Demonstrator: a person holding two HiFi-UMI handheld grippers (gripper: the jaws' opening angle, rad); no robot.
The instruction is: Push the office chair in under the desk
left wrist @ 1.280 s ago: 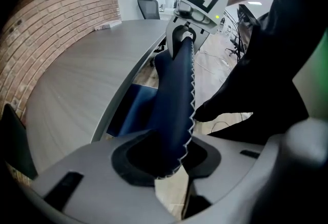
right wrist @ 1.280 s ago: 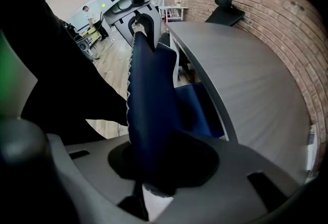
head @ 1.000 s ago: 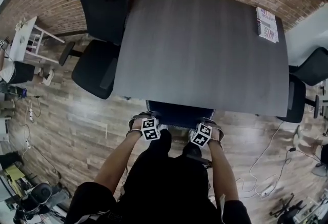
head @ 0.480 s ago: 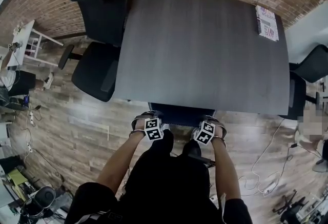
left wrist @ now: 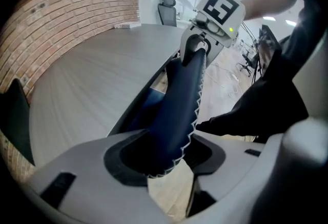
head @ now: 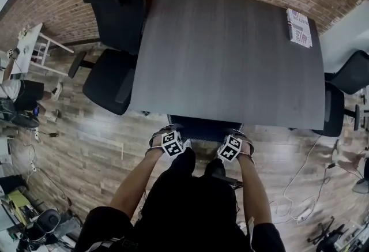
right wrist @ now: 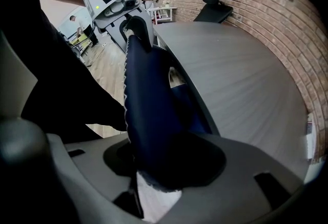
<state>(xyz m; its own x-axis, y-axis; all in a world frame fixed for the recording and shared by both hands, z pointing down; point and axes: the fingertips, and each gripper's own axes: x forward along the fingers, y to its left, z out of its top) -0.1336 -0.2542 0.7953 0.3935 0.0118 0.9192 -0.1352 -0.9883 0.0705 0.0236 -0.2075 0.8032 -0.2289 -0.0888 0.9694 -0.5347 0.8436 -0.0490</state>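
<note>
The office chair's dark blue backrest stands against the near edge of the grey desk, with its seat hidden underneath. My left gripper is over the backrest's left top corner and my right gripper over the right one. In the left gripper view the backrest runs between the jaws of the left gripper, which are opening. A sliver of floor shows beside the fabric. In the right gripper view the backrest fills the gap of the right gripper, whose jaws are also opening.
Two black chairs stand at the desk's left side and another at its right. A printed booklet lies on the far right corner. Cables trail on the wooden floor. A brick wall backs the desk.
Both grippers have crept slightly toward the desk edge along with the backrest. Nothing else has visibly moved.
</note>
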